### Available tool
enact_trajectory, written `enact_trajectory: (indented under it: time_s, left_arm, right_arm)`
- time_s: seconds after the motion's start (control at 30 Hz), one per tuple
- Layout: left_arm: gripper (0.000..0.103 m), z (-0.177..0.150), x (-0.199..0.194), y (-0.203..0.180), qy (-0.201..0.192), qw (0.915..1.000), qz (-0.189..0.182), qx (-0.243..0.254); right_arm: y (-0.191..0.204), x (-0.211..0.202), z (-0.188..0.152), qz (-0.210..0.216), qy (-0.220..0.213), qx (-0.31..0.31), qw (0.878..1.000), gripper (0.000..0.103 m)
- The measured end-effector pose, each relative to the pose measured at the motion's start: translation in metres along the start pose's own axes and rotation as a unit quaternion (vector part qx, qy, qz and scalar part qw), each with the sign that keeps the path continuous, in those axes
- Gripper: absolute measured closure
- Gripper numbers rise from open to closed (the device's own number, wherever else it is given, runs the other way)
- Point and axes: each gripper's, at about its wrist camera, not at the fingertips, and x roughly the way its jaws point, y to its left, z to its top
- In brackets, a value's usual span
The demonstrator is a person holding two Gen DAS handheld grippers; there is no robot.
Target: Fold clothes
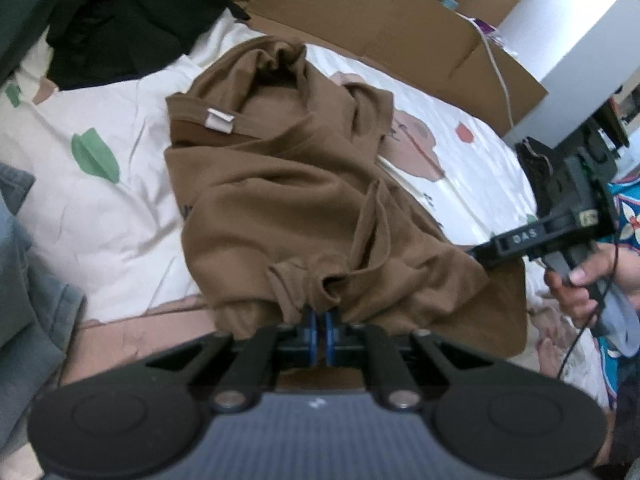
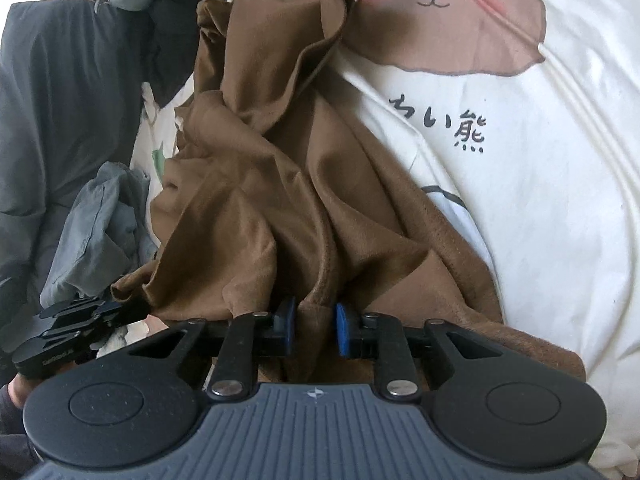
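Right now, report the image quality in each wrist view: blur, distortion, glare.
Left wrist view: soft throughout, brown garment and cardboard smeared, strong fisheye bending, white panel blown out. Right wrist view: sharper, bear print and lettering crisp, bedsheet bright without glare, edges curved.

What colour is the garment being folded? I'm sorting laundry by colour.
Plain brown garment, shown best in the left wrist view.

Matt brown cloth garment [image 1: 304, 200], smooth printed cotton bedsheet [image 2: 540, 200], dull corrugated cardboard [image 1: 400, 28]
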Motion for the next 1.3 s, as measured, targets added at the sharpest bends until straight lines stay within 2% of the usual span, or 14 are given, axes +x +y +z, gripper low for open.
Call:
enact_trajectory:
  time_s: [0.2,0.4,0.53,0.63,0.73,0.8,1.1,1.3]
  left_arm:
    - [0.095,0.005,-0.005,-0.001,-0.009,0.9999,-0.008,-0.002]
    - [0.084,0.011,-0.011,-0.003,-0.031,0.9995,0.004,-0.003]
    - [0.084,0.015,-0.009,-0.004,-0.032,0.9992,0.021,-0.007]
    - [0.083,0.02,-0.01,-0.009,-0.026,0.9987,0.043,0.012]
    - [0.073,0.026,-0.011,-0.012,-0.04,0.997,0.064,0.018]
    - [0.074,0.03,-0.006,-0.011,-0.041,0.9967,0.07,0.004]
    - [0.073,0.053,0.015,-0.019,-0.048,0.9937,0.101,0.012]
    - [0.07,0.072,0.038,-0.017,-0.054,0.9933,0.103,0.002]
  right_arm:
    - [-0.003,-0.023,-0.001,-0.011,-0.022,-0.015,1.0,0.096]
    - [-0.009,-0.058,0.006,-0.048,-0.053,-0.047,0.996,0.097]
    - [-0.027,-0.081,0.017,-0.081,-0.072,-0.053,0.993,0.098]
    - [-0.046,-0.101,0.022,-0.106,-0.09,-0.05,0.989,0.098]
    - [-0.063,-0.118,0.025,-0.128,-0.107,-0.049,0.985,0.099]
    - [-0.074,-0.129,0.026,-0.143,-0.116,-0.048,0.982,0.099]
    - [-0.121,-0.175,0.041,-0.22,-0.167,-0.035,0.961,0.099]
    - [-0.16,-0.206,0.04,-0.288,-0.204,0.004,0.935,0.099]
